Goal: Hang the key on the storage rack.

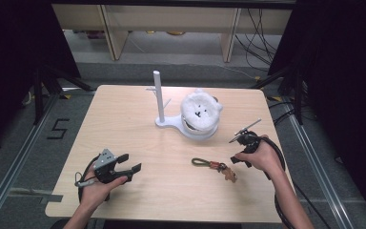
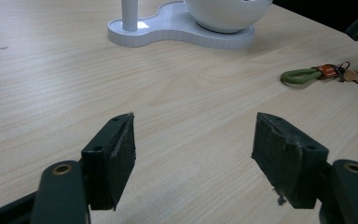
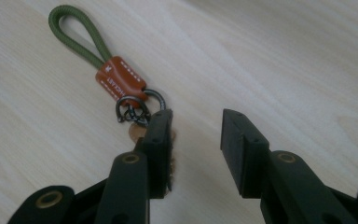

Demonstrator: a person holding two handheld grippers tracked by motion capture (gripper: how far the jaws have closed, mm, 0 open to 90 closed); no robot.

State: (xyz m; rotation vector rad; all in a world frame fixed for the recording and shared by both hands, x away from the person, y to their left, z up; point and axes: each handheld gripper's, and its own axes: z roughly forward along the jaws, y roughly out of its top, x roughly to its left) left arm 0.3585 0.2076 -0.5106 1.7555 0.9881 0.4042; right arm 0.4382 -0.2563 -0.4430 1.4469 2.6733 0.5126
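Both grippers, left gripper (image 1: 129, 163) and right gripper (image 3: 193, 135), have fingers spread, holding nothing; the keychain (image 3: 114, 77) (green cord loop) lies on the counter (image 1: 124, 124) beside the right fingers.

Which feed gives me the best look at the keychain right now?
The right gripper view: the keychain lies close, its green loop, orange tab and ring sharp. The left gripper view shows it small, far right; the high view shows it tiny on the table.

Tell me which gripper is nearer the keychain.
Right. The right gripper is open just over the keychain; the left gripper hovers open well across the table.
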